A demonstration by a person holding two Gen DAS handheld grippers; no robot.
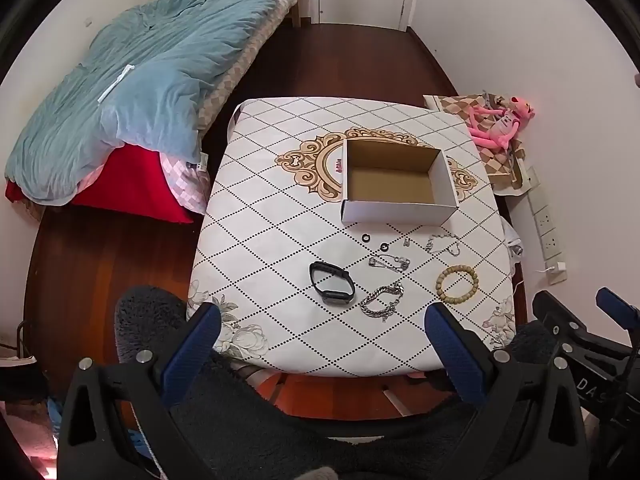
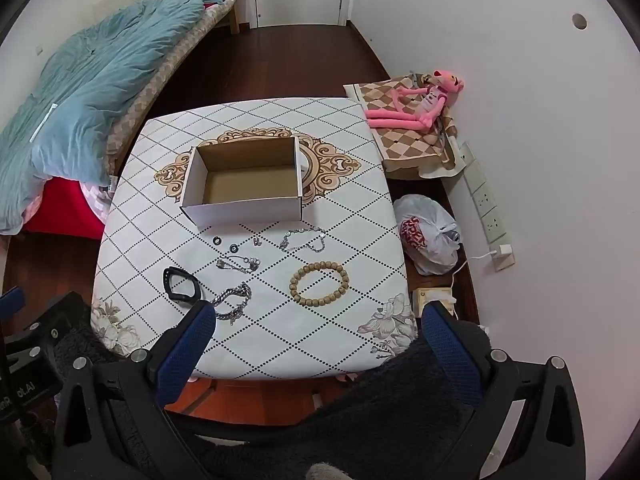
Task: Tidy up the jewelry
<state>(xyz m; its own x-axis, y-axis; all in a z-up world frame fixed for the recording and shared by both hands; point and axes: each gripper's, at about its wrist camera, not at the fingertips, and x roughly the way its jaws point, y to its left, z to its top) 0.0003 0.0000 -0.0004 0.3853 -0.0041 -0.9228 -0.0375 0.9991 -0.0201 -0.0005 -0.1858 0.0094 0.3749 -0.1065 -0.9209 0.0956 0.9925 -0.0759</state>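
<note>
An empty open cardboard box [image 1: 394, 178] [image 2: 244, 180] stands mid-table. In front of it lie a black wristband [image 1: 332, 282] [image 2: 181, 285], a silver chain bracelet [image 1: 382, 300] [image 2: 234, 300], a wooden bead bracelet [image 1: 457, 284] [image 2: 319, 284], a thin silver chain [image 1: 443, 243] [image 2: 303, 239], a silver clasp piece [image 1: 389, 261] [image 2: 239, 264] and two small black rings [image 1: 365, 237] [image 2: 217, 240]. My left gripper [image 1: 322, 320] and right gripper [image 2: 318, 320] are both open and empty, held above the table's near edge.
The table [image 1: 280, 240] has a white diamond-pattern cloth. A bed with a blue duvet [image 1: 132, 80] is at the left. A pink plush toy [image 2: 420, 104] lies on a side stand at the right, with a plastic bag [image 2: 430, 236] and a power strip [image 2: 488, 208] below.
</note>
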